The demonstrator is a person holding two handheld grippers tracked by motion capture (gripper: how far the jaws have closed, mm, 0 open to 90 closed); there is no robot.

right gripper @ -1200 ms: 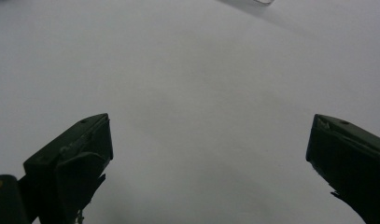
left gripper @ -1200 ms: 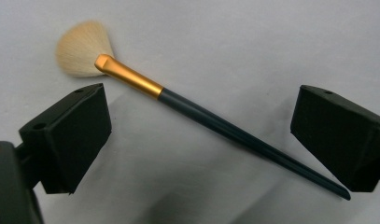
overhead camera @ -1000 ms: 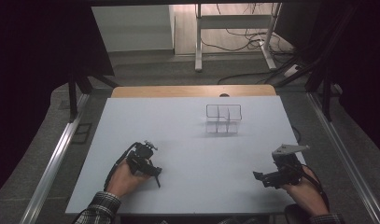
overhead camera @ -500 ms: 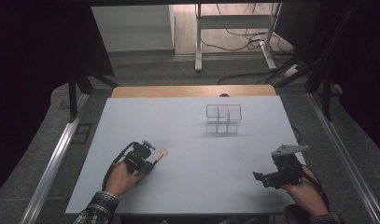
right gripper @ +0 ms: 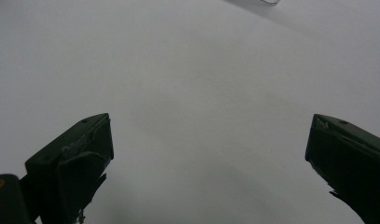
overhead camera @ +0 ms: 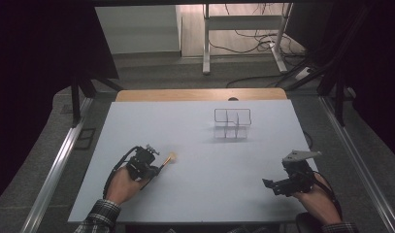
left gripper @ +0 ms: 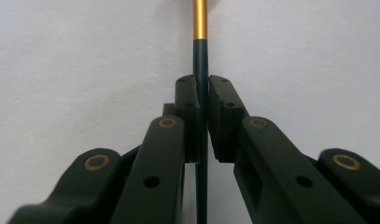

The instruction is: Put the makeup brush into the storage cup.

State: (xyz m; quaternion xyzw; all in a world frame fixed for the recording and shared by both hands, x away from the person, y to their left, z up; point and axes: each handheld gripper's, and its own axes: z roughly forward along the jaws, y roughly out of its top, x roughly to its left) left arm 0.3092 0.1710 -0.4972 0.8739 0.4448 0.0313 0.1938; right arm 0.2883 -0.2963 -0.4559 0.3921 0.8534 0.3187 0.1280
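Now, from the high view: the left tool (overhead camera: 154, 170) sits low on the white desk (overhead camera: 200, 194), on the near-left side and well apart from the clear divided organizer (overhead camera: 232, 124), which stands toward the far side of the desk. Clamped in that tool is a slim brush (overhead camera: 165, 162), its pale tip pointing up and right, roughly toward the organizer but far short of it. The jaws have just been closing, and the brush handle is between them. Over on the near-right, also well apart from the organizer, the right tool (overhead camera: 270, 184) is held just above the desk, its grey three-cornered plate on top, its jaws pointing left.

On to the left gripper view: the two black jaws of the left tool (left gripper: 201, 100) stand almost together, pressed on the dark handle of the brush (left gripper: 200, 56) from both sides. The handle runs straight up the middle, turning to a gold band near the top edge, with the white desk (left gripper: 75, 65) behind it.

Last, the right gripper view: the right tool (right gripper: 208, 144) has its jaws spread wide, one at each lower corner, with bare white desk (right gripper: 192, 79) between them. A sliver of the organizer (right gripper: 267, 2) peeks in at the top edge, far beyond the jaws.
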